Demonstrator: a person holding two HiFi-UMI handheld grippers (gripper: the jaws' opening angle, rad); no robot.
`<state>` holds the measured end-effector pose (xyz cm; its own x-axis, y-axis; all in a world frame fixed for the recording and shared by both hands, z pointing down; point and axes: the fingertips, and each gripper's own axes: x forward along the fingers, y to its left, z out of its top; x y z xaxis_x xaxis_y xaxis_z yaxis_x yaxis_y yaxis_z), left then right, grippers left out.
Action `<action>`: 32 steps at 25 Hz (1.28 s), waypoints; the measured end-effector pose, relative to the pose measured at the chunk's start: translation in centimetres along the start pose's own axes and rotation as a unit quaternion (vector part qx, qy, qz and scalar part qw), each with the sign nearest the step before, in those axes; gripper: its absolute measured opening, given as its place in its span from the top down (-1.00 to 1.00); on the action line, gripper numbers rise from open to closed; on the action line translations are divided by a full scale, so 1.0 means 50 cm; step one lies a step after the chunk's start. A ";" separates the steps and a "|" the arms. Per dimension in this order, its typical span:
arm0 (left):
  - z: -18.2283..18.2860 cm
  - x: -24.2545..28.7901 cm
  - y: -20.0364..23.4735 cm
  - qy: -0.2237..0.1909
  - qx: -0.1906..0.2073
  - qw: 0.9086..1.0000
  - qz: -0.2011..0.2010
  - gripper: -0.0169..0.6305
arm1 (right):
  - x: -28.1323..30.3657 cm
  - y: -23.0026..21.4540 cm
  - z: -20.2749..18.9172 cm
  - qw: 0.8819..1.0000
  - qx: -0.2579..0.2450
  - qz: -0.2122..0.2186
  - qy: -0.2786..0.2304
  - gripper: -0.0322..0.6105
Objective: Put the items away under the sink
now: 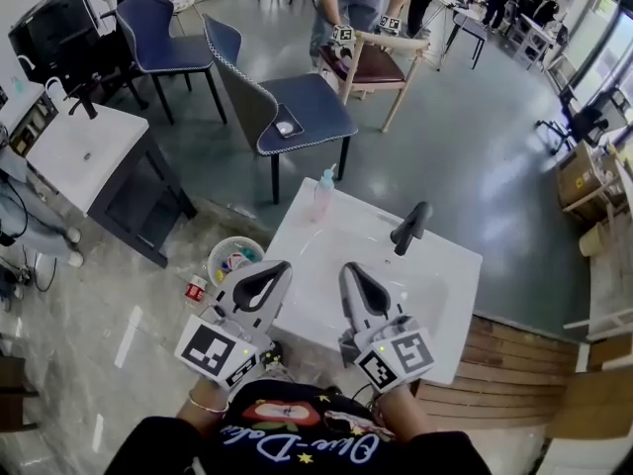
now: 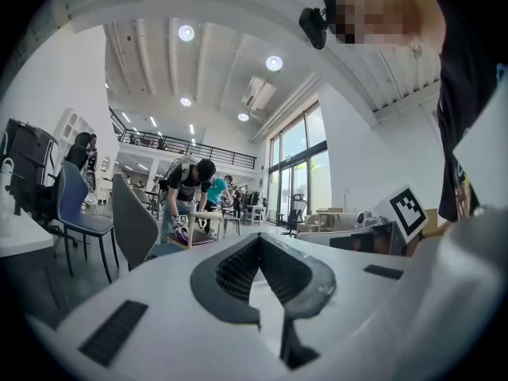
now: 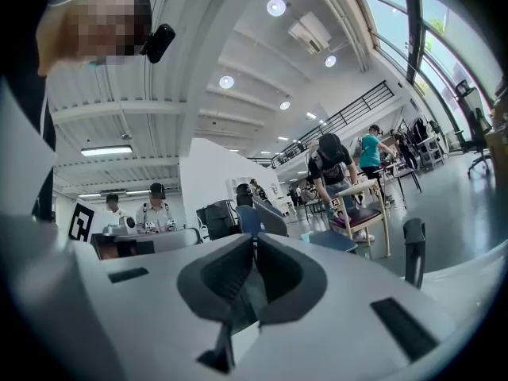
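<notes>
A white sink unit point(image 1: 450, 265) stands below me, with a black tap point(image 1: 410, 228) at its back and a pink soap bottle point(image 1: 322, 194) on its back left corner. On the floor to its left is a round white basket point(image 1: 234, 258) holding several small items, with a red can point(image 1: 196, 290) beside it. My left gripper point(image 1: 275, 270) and right gripper point(image 1: 350, 270) hover side by side over the sink's near edge. Both are shut and hold nothing. In the gripper views the left gripper point(image 2: 258, 238) and right gripper point(image 3: 254, 240) point level across the room. The tap point(image 3: 413, 248) shows at right.
A blue-grey chair point(image 1: 287, 107) stands just behind the sink, and a wooden chair point(image 1: 381, 62) with a person beyond it. A second white sink cabinet point(image 1: 79, 151) is at left. Wooden boards point(image 1: 514, 354) lie right of the sink.
</notes>
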<state>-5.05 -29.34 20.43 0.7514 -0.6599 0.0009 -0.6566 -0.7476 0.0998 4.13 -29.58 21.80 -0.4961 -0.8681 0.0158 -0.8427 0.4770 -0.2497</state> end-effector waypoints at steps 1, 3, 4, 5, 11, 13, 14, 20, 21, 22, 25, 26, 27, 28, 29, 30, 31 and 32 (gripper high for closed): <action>0.001 -0.001 0.004 -0.001 -0.001 1.000 -0.002 0.92 | 0.003 0.003 0.000 1.000 0.000 -0.002 -0.001 0.87; -0.001 -0.001 0.011 -0.001 -0.003 1.000 -0.007 0.92 | 0.007 0.006 -0.003 1.000 0.000 -0.007 0.001 0.87; -0.003 -0.001 0.014 -0.001 -0.005 1.000 -0.009 0.92 | 0.008 0.006 -0.006 1.000 -0.001 -0.010 0.002 0.87; -0.006 -0.001 0.017 -0.001 -0.007 1.000 -0.011 0.92 | 0.009 0.006 -0.008 1.000 -0.002 -0.013 0.003 0.87; -0.012 0.003 0.040 -0.003 -0.016 1.000 -0.024 0.92 | 0.024 0.008 -0.018 1.000 -0.005 -0.029 0.011 0.87; -0.015 0.004 0.048 -0.003 -0.019 0.999 -0.027 0.92 | 0.030 0.010 -0.021 0.999 -0.005 -0.033 0.012 0.87; -0.017 0.004 0.052 -0.002 -0.021 0.999 -0.029 0.92 | 0.033 0.011 -0.022 0.999 -0.005 -0.034 0.014 0.87; -0.025 0.003 0.074 -0.001 -0.028 0.999 -0.041 0.92 | 0.054 0.018 -0.037 0.999 -0.003 -0.043 0.024 0.87; -0.028 0.003 0.078 -0.002 -0.030 0.999 -0.042 0.92 | 0.059 0.020 -0.040 0.999 -0.001 -0.044 0.026 0.87; -0.031 0.003 0.083 -0.002 -0.032 0.999 -0.043 0.92 | 0.064 0.021 -0.044 0.999 0.000 -0.044 0.027 0.87; -0.037 0.002 0.096 -0.004 -0.039 0.998 -0.044 0.92 | 0.078 0.029 -0.052 0.998 0.002 -0.045 0.032 0.87; -0.038 0.001 0.099 -0.004 -0.041 0.998 -0.045 0.92 | 0.082 0.031 -0.053 0.998 0.002 -0.046 0.032 0.87; -0.039 0.000 0.103 -0.005 -0.042 0.998 -0.046 0.92 | 0.085 0.034 -0.052 0.999 0.004 -0.045 0.029 0.87; -0.039 -0.001 0.107 -0.006 -0.043 0.998 -0.046 0.92 | 0.088 0.036 -0.048 0.999 0.006 -0.044 0.023 0.87; -0.039 -0.001 0.113 -0.006 -0.044 0.998 -0.045 0.92 | 0.090 0.039 -0.042 0.999 0.011 -0.042 0.012 0.86; -0.039 -0.002 0.120 -0.006 -0.045 0.998 -0.043 0.92 | 0.092 0.041 -0.035 0.999 0.015 -0.040 0.001 0.82; -0.040 -0.003 0.126 -0.006 -0.045 0.998 -0.042 0.92 | 0.094 0.044 -0.029 0.999 0.017 -0.038 -0.008 0.74; -0.040 -0.004 0.131 -0.006 -0.045 0.998 -0.040 0.92 | 0.097 0.045 -0.026 0.999 0.017 -0.038 -0.012 0.67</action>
<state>-9.37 -33.96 23.07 0.8005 -0.5989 -0.0221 -0.5850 -0.7889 0.1882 -0.45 -32.52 22.56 -0.4254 -0.9049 0.0128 -0.8699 0.4050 -0.2814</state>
